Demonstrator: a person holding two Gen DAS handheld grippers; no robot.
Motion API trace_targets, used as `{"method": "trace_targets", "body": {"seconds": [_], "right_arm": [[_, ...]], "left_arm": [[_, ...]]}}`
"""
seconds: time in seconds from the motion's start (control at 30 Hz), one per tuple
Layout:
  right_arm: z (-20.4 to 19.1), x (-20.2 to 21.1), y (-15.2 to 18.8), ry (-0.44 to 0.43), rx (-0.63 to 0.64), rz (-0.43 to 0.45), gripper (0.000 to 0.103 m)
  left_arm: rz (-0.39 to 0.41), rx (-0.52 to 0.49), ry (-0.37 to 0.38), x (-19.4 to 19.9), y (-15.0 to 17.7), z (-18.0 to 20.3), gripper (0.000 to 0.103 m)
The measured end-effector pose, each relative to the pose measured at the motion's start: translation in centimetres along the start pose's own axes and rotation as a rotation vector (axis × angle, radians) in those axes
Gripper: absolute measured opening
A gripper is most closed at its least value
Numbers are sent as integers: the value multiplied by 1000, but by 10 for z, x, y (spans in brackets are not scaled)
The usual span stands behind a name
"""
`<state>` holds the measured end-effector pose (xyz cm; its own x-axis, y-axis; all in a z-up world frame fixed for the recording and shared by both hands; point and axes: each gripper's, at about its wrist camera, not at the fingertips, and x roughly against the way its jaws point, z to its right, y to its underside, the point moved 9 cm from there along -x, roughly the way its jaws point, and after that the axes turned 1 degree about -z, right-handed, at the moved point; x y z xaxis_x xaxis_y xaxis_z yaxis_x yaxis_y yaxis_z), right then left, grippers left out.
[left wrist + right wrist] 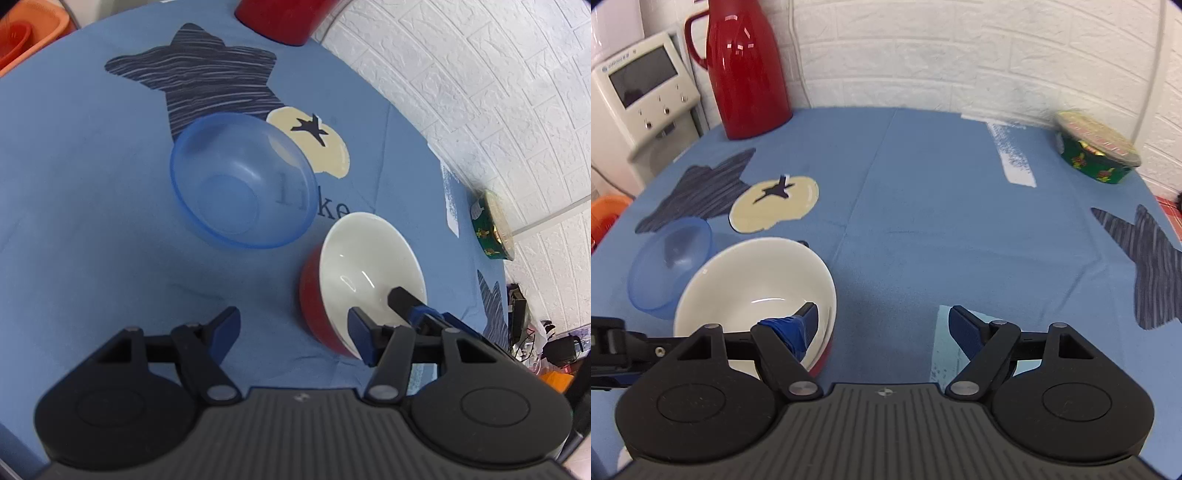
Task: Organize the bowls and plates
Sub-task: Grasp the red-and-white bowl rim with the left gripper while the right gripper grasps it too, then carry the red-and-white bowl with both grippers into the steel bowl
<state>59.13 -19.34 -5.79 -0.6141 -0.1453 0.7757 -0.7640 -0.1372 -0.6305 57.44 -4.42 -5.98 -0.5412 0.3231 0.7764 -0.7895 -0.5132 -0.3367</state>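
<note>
From where I sit, both grippers show their jaws spread wide with nothing clamped between them. My left gripper (293, 328) hangs over the blue tablecloth (85, 221), and its right-hand finger overlaps the near edge of the red-and-white bowl (364, 258), which looks tipped up towards the lens; I cannot tell whether that finger touches it. The translucent blue bowl (242, 181) sits upright just beyond and to the left, close to the red-and-white one but apart from it, on top of the printed dark star and the lettering. My right gripper (882, 325) is open too, with its left finger (809, 317) lying across the white inside of the same bowl (753, 280), near the rim; the other finger sits over bare cloth and a pale printed patch. In the left wrist view that finger of the right gripper appears as a dark bar reaching into the bowl from the right. The right wrist view alone gives me the full red thermos jug (746, 70) standing at the far left corner, a cream appliance (646, 99) with a screen beside the table, and the green patterned tub (1095, 151) with its lid at the far right. The left view catches only the jug's base, the tub edge-on by the white brick wall (461, 74), plus an orange basket (26, 37) at far left and clutter off the table's right end.
</note>
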Motion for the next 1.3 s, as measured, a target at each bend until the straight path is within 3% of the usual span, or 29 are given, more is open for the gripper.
{"method": "trace_targets", "body": {"seconds": [0.23, 0.5, 0.73, 0.83, 0.9, 0.93, 0.97, 1.03, 1.3], "right_arm": [[-13, -20, -1, -49, 52, -25, 65], [-13, -24, -1, -62, 20, -54, 68], [-22, -24, -1, -64, 35, -42, 64], [-29, -22, 0, -119, 44, -29, 51], [-35, -18, 1, -158, 43, -45, 31], [-41, -14, 5, -188, 34, -64, 29], [-47, -10, 9, -203, 36, -79, 28], [-53, -3, 17, -201, 52, -94, 27], [-68, 56, 58, -211, 41, -110, 31]], "left_arm": [[24, -14, -37, -9, -3, -2, 59], [54, -12, -57, -11, -5, 1, 59], [38, -7, -45, -11, -4, -3, 58], [5, -9, -19, -13, -7, -4, 45], [-27, -39, 23, -13, -8, 1, 30], [-37, -58, 38, -11, -8, 5, 11], [-37, -76, 33, -8, -6, 7, 0], [-26, -124, 3, 0, 1, 6, 0], [-58, -191, 24, 53, 49, -1, 0]]}}
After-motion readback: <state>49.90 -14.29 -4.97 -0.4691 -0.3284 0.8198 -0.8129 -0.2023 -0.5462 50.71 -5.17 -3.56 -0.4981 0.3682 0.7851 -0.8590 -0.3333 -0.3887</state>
